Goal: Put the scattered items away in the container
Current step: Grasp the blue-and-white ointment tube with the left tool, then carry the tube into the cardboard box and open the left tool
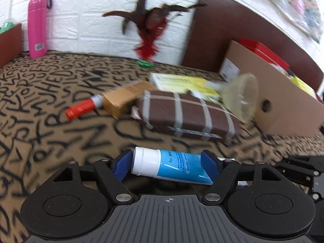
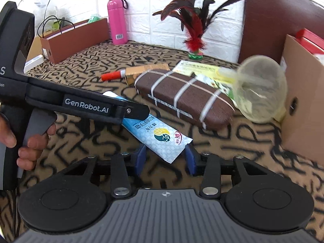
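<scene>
A blue tube [image 1: 174, 166] with a white cap lies crosswise between the blue pads of my left gripper [image 1: 168, 166]. The cap butts against the left pad and the body runs under the right pad, so the jaws are shut on it, half apart. In the right wrist view the tube [image 2: 162, 133] slants towards me. Its flat crimped end sits between the pads of my right gripper [image 2: 166, 158], which is shut on it. One left finger [image 2: 137, 110] crosses over the tube's middle. The cardboard box [image 1: 283, 105] [image 2: 299, 101] stands open at the right.
On the lettered cloth lie a brown striped pouch [image 2: 178, 95], a red-capped marker [image 2: 111, 76], a tan carton [image 2: 145, 70] and a yellow-green packet [image 2: 198, 66]. A clear cup [image 2: 261, 89] tilts by the box. A feather shuttlecock [image 2: 194, 42] and pink bottle [image 2: 117, 20] stand by the wall.
</scene>
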### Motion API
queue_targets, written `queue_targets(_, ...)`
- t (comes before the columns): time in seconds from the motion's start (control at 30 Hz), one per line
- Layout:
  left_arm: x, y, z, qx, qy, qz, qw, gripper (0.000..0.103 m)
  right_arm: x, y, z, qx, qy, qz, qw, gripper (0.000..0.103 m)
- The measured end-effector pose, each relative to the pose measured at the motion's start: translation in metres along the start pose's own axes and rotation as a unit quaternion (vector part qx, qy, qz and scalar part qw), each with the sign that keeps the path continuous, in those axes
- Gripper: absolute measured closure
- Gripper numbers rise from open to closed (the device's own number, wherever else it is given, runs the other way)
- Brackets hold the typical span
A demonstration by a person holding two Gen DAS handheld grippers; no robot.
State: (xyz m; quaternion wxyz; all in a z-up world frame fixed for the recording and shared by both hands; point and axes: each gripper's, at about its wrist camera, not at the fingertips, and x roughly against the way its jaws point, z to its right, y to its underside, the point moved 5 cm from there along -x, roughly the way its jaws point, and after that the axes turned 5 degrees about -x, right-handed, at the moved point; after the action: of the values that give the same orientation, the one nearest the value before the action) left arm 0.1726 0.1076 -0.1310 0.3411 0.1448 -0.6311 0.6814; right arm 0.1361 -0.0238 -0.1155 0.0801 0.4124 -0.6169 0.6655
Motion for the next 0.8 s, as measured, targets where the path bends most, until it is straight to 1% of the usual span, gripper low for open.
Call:
queue_targets(0.13,0.013,0.021,0.032,0.001,0.032,-0.004,0.9995,0.021,0.028,0.021,0.014,-0.002,0.004,-0.007,1.000,0.056)
queue_targets(0.23,0.022,0.035,0.059,0.005,0.064,-0.008,0.9979,0.021,0.053,0.039,0.025,-0.002,0.013,-0.010,1.000,0.056)
queue_targets(0.3,0.025,0.041,0.074,-0.008,0.077,-0.010,0.9970,0.019,0.069,0.051,0.032,-0.001,0.023,-0.009,1.000,0.055)
queue_targets(0.33,0.025,0.043,0.081,-0.018,0.081,-0.010,0.9965,0.016,0.076,0.056,0.035,-0.004,0.026,-0.009,1.000,0.055)
queue_targets(0.37,0.024,0.045,0.086,-0.027,0.082,-0.010,0.9962,0.013,0.082,0.060,0.038,-0.008,0.026,-0.008,1.000,0.054)
queue_targets(0.43,0.022,0.045,0.091,-0.037,0.078,-0.014,0.9962,0.012,0.089,0.066,0.041,-0.014,0.021,-0.005,1.000,0.054)
queue_targets(0.53,0.021,0.043,0.092,-0.034,0.078,-0.022,0.9961,0.012,0.087,0.065,0.040,-0.015,0.021,0.000,1.000,0.050)
queue_targets(0.6,0.020,0.041,0.090,-0.034,0.081,-0.025,0.9959,0.013,0.082,0.062,0.040,-0.020,0.021,0.004,1.000,0.044)
queue_targets(0.63,0.021,0.041,0.090,-0.036,0.077,-0.026,0.9961,0.016,0.079,0.061,0.040,-0.022,0.021,0.008,0.999,0.043)
queue_targets(0.73,0.022,0.041,0.091,-0.038,0.064,-0.030,0.9968,0.018,0.075,0.059,0.044,-0.027,0.022,0.012,0.999,0.042)
queue_targets(0.8,0.024,0.040,0.092,-0.034,0.060,-0.035,0.9970,0.021,0.077,0.059,0.043,-0.020,0.024,0.011,0.999,0.044)
